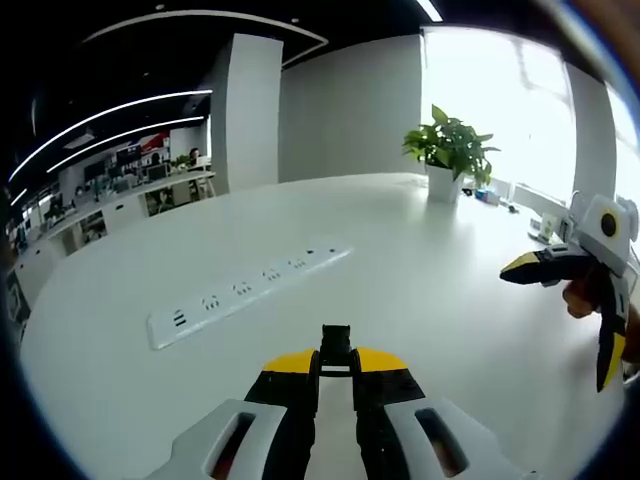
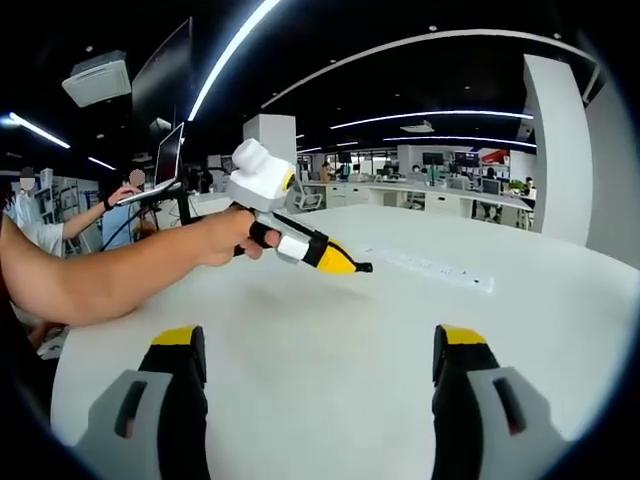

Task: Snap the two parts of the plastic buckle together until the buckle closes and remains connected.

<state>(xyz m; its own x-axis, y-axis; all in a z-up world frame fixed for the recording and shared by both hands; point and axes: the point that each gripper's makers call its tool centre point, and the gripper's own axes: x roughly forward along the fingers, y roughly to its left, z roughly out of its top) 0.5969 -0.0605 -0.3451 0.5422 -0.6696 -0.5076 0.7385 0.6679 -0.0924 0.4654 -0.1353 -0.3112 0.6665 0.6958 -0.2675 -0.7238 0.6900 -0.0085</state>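
Yellow-tipped left gripper (image 1: 336,362) pinches black buckle (image 1: 336,341).

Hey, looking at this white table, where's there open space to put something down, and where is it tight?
Bare table lies between the power strip and the potted plant, and ahead of the open right gripper. It is tight around the left gripper, shut on a black buckle part, and along the power strip.

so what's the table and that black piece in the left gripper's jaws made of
The table looks like smooth white laminate or painted board with a satin sheen; window light glares softly off it. The buckle part clamped by the left gripper looks like matte black moulded plastic, with squared edges and no shine, though it is small.
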